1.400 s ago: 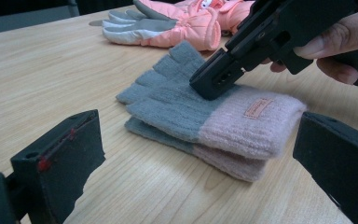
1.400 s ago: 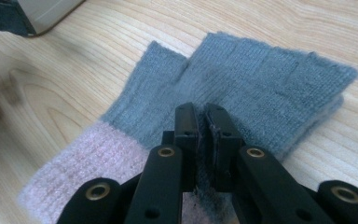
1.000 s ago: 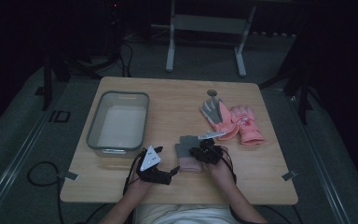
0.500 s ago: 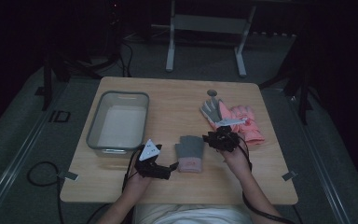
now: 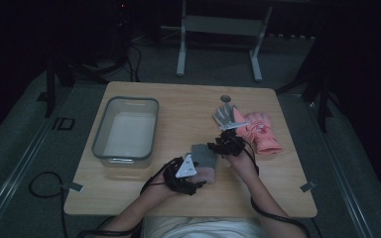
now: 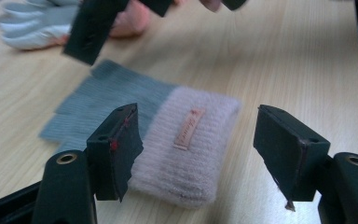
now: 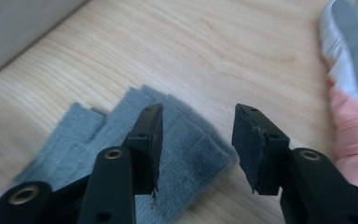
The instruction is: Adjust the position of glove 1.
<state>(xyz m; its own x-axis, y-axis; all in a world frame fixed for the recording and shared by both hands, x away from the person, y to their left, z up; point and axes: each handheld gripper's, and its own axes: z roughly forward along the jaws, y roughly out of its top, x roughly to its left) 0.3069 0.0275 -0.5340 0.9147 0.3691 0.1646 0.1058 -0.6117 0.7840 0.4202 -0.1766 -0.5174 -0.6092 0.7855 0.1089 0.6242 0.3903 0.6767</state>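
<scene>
High view first, taken from left to right: a clear plastic bin (image 5: 125, 133) sits on the wooden table (image 5: 178, 104), well to the left of both claws. The left gripper (image 5: 194, 174) is next, its jaws pointing toward the grey-and-pink knit glove (image 5: 204, 159), which lies flat on the wood just ahead of it. The right gripper (image 5: 222, 145) hovers at the glove's far right corner, and beyond it, further right, lie a grey-and-white glove (image 5: 224, 116) and a pink glove (image 5: 261, 133), touching each other.

Left gripper view: the left gripper (image 6: 204, 148) stands released, its jaws having just been closing, with nothing pressed between the pads. The knit glove (image 6: 186, 144) lies just past the fingertips, its fuzzy pink cuff with a small sewn label nearest the claw and roughly between the two jaws, its grey finger end stretching away to the left. The other claw hangs above the grey end.

Right gripper view: the right gripper (image 7: 196, 140) is released too, its jaws having just been opening. The grey end of the knit glove (image 7: 177, 144) lies under and behind the left jaw, reaching into the gap; the pads do not press on it. The pink glove (image 7: 354, 135) lies off to the right of the right jaw.
</scene>
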